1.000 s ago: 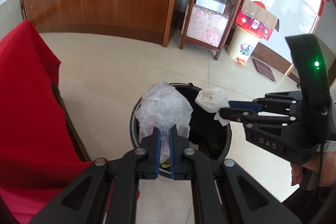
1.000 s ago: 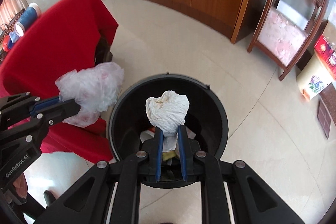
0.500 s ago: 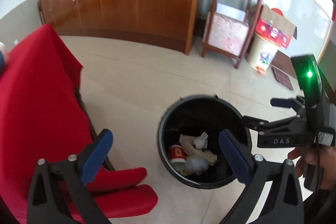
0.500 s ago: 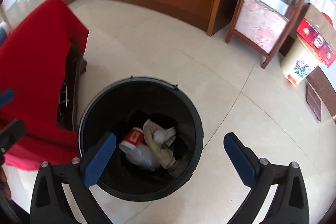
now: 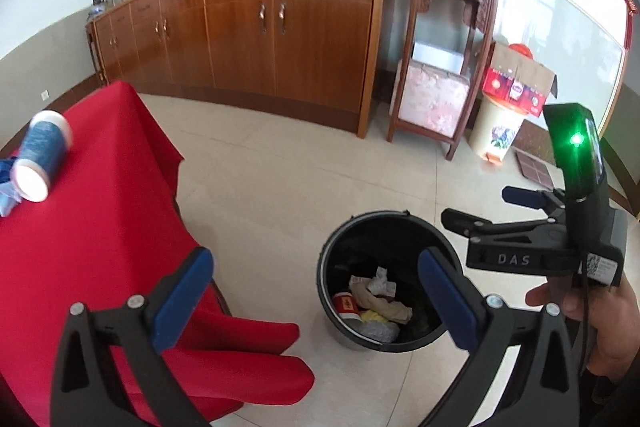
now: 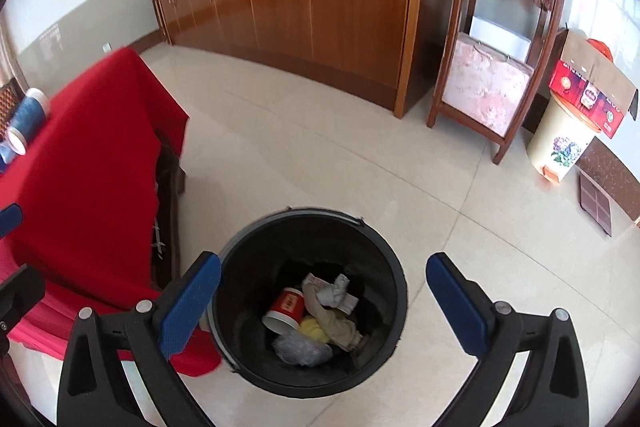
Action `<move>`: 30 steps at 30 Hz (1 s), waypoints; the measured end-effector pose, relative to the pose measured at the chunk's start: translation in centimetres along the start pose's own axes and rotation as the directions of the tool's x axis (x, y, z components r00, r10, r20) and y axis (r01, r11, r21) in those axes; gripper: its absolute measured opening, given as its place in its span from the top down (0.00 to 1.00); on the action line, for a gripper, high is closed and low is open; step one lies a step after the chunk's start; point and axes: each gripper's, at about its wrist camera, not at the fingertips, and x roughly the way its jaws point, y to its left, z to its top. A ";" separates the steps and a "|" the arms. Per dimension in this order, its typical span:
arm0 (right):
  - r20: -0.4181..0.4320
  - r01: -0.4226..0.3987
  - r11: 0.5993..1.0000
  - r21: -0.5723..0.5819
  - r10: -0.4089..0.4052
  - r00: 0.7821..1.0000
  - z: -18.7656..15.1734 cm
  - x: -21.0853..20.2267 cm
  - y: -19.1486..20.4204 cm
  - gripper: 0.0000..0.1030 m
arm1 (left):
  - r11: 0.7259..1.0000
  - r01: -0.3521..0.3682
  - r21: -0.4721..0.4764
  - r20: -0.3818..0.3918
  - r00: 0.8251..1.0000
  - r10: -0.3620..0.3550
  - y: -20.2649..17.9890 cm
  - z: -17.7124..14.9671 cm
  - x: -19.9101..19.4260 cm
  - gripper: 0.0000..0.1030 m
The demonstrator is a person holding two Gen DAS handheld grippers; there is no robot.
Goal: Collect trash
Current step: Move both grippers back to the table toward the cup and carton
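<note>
A black trash bin stands on the tiled floor beside a red-draped table. Inside it lie a red paper cup, a crumpled white tissue, a clear plastic bag and other scraps. My right gripper hangs open above the bin with nothing between its blue pads. My left gripper is open too, empty, above and left of the bin. In the left wrist view the right gripper shows at the right, held in a hand.
The table under the red cloth carries a blue cup lying on its side. A long wooden cabinet, a carved stand, a cream flowered bin and a cardboard box line the back.
Both grippers opened and let go: the plastic bag from the left and the tissue from the right dropped into the bin. Both grippers have since lifted away from it.
</note>
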 end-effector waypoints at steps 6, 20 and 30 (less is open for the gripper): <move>0.056 -0.068 0.998 -0.019 0.069 0.996 1.5 -2.4 3.7 0.00 | 0.997 -0.047 -0.058 0.062 0.997 0.050 2.7 0.1 -2.6 0.00; 0.159 -0.173 0.975 -0.137 0.194 0.968 3.4 -6.2 13.9 0.00 | 0.956 -0.230 -0.181 0.122 0.960 0.253 10.3 -2.1 -8.8 0.00; 0.149 -0.239 0.935 -0.261 0.283 0.947 3.9 -7.9 23.2 0.00 | 0.857 -0.413 -0.308 0.117 0.878 0.465 18.0 -5.7 -14.4 0.00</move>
